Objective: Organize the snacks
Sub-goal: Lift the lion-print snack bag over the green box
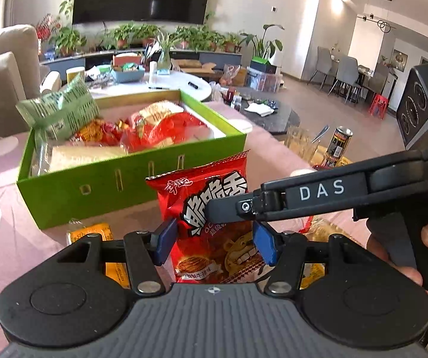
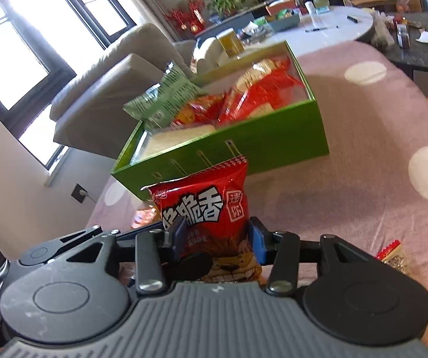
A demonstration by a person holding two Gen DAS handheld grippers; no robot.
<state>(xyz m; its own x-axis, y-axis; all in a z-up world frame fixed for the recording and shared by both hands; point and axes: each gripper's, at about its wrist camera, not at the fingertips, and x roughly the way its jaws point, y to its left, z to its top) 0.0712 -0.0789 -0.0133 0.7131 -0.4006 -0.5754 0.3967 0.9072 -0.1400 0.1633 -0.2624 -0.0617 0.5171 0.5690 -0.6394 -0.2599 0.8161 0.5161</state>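
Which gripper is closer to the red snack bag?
Right. The right gripper is shut on the red snack bag. The left gripper has its blue pads either side of the bag, and its grip is unclear.

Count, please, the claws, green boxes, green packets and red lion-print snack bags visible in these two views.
claws: 2 (left claw, right claw)
green box: 1
green packet: 1
red lion-print snack bag: 1
Total: 5
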